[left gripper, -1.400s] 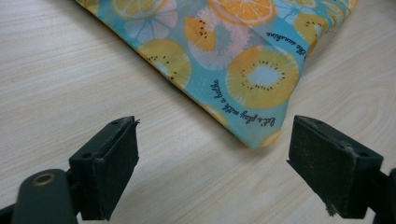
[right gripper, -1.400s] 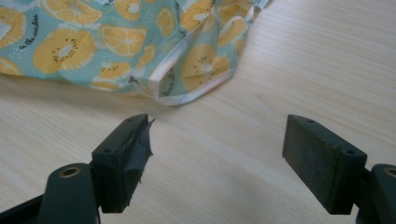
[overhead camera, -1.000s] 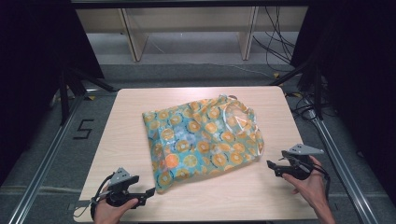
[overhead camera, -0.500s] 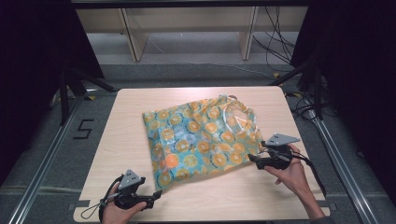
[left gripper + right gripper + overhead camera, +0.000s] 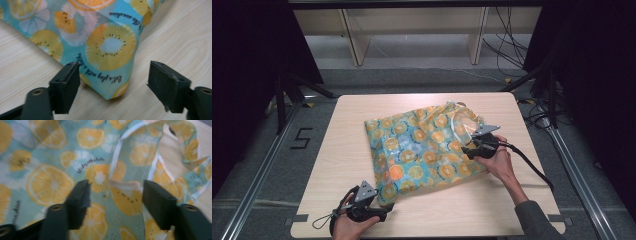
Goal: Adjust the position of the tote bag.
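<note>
While the bag [image 5: 424, 147] lies flat mid-table [image 5: 522, 200], we bring our left gripper [image 5: 113, 85] to its near corner, jaws closing but apart around it. Our right gripper [image 5: 115, 195] is over its handle [image 5: 132, 157], jaws also closing, clear of the cloth.

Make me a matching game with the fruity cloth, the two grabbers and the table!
Things:
1. blue cloth printed with orange and kiwi slices
2. left black two-jaw gripper
3. right black two-jaw gripper
4. pale wooden table

Places or states:
A. jaws either side of the cloth's near corner
B. bears the cloth
C. lies crumpled mid-table
D. jaws over the cloth's white-edged strap part

Pairs: 1-C, 2-A, 3-D, 4-B
</note>
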### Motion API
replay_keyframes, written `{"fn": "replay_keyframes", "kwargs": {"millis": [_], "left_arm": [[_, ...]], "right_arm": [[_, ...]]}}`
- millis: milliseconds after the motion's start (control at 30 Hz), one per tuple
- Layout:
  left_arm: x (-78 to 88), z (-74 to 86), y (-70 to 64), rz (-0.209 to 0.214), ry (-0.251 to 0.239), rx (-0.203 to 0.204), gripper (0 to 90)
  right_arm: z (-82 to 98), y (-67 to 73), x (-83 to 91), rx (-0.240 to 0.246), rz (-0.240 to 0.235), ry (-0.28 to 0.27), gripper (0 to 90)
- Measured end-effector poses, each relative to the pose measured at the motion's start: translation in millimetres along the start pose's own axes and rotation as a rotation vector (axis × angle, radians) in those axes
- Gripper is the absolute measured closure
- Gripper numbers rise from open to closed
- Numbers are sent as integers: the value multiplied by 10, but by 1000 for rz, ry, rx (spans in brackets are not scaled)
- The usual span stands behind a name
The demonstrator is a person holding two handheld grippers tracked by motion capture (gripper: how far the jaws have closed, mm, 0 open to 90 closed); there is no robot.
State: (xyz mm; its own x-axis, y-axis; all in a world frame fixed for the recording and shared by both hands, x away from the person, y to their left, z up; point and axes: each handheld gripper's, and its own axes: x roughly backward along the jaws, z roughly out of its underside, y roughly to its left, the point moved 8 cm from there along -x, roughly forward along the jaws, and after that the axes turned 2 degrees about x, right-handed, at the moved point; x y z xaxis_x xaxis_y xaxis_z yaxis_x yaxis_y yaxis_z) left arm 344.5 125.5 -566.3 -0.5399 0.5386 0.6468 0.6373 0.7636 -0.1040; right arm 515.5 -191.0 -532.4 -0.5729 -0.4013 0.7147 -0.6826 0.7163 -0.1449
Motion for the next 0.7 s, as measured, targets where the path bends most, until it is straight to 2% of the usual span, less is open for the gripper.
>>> {"fn": "replay_keyframes", "kwargs": {"millis": [67,100,133,167,200,233,267,333,367,400,433,500,533,600,667,700], "left_arm": [[-35,-22,2,-8,15,-35,359],[-58,-42,9,-17,19,-55,385],[-75,-71,10,-19,11,-80,450],[-75,-94,26,-22,14,-107,519],[-84,-121,43,-20,2,-101,576],[-95,-144,52,-6,-12,-82,636],[-98,-145,72,4,-3,-84,663],[-111,-162,78,5,-1,-103,730],[-93,-161,105,6,28,-150,750],[-115,-185,86,6,4,-124,765],[-118,-192,92,7,6,-133,779],[-129,-201,129,2,18,-141,798],[-114,-194,179,-1,51,-175,804],[-147,-237,224,-18,22,-133,819],[-154,-263,320,-42,28,-145,834],[-162,-279,358,-49,32,-155,839]], "right_arm": [[56,-3,-23,8,-15,6,691],[68,-6,-17,-1,-14,1,744],[99,-18,20,5,-29,23,810],[112,-24,34,3,-37,20,863],[120,-6,37,-16,-46,1,900],[139,1,67,-6,-63,11,900],[147,15,73,-2,-60,-8,900],[195,55,131,16,-82,5,900],[212,85,167,4,-93,1,900],[224,110,210,-2,-104,-6,900],[244,141,270,-8,-122,1,900],[271,215,352,-6,-138,-28,900],[310,253,421,11,-154,-10,900],[378,355,524,2,-156,-20,900],[437,433,653,28,-168,-27,900],[459,501,722,3,-177,-39,900]]}}
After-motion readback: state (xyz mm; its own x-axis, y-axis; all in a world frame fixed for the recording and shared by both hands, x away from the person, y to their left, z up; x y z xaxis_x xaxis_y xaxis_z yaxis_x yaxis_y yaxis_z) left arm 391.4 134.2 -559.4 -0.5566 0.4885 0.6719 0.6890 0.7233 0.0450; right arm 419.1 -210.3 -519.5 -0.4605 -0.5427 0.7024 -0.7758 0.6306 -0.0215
